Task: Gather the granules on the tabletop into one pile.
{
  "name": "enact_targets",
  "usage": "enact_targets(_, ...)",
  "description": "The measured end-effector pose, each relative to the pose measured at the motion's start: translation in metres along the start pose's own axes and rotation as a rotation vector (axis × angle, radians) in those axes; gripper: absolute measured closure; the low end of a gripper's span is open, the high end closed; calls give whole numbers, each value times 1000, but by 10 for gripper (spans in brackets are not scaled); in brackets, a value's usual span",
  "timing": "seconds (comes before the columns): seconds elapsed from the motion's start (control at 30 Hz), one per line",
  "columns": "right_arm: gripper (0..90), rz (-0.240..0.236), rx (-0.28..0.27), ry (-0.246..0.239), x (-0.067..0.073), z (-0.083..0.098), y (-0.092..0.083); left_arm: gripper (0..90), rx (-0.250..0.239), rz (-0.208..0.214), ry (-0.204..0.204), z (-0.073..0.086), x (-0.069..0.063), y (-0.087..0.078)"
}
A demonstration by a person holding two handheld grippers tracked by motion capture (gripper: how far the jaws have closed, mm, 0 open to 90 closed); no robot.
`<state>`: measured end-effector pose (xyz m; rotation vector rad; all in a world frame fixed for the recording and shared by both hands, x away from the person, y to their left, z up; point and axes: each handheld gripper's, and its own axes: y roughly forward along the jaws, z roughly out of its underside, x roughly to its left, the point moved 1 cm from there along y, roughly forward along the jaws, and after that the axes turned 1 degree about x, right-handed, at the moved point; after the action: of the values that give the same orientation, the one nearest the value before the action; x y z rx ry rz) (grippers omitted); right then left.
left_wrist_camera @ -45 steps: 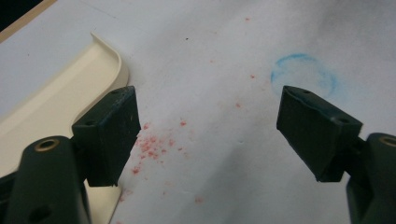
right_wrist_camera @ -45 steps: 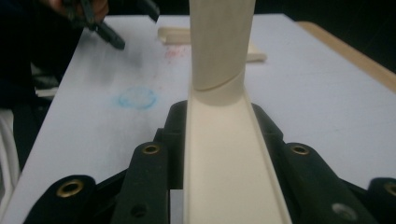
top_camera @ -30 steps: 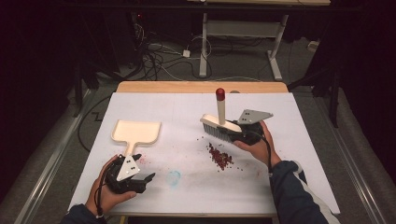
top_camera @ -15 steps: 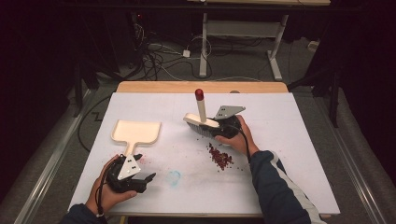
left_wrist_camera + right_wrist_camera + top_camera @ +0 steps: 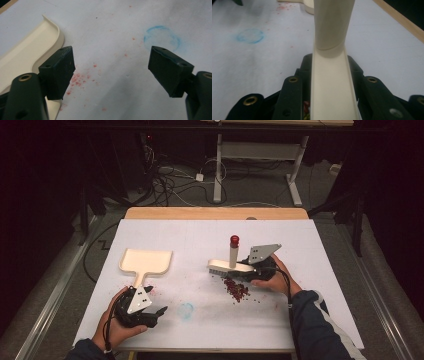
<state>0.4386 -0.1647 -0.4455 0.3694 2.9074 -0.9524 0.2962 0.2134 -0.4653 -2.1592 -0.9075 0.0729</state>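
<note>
Cream plastic brush w/ red-capped handle [image 5: 231, 264] pinched by R gripper [image 5: 252, 268] beside dark-red crumb pile [image 5: 236, 288], bristles prob. touching; L gripper [image 5: 145, 312] spread, nothing held.

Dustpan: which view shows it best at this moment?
The high view: the whole cream dustpan lies flat on the white table, handle toward the left hand-held gripper. The left gripper view catches just its curved rim beside one jaw; the right gripper view shows a sliver past the brush.
</note>
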Motion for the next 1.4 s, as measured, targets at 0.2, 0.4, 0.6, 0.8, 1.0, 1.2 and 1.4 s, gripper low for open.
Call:
enact_targets(0.2,671,6,-4,3,5,10,-18,206,4,3,3,0,-1,0)
enact_targets(0.4,671,84,-42,48,3,13,-30,206,3,0,3,0,0,0)
enact_targets(0.6,672,190,-81,124,7,6,-37,206,-3,-3,3,1,0,-2)
enact_targets(0.8,671,239,-101,204,32,-20,-26,206,-1,-4,8,1,0,-4)
enact_targets(1.0,671,163,-64,157,63,-47,-3,205,-1,-2,12,2,0,-5)
enact_targets(1.2,671,169,50,109,72,-52,26,206,-1,0,14,2,-1,-5)
enact_targets(1.4,672,179,100,97,73,-49,23,205,3,9,18,2,-2,-4)
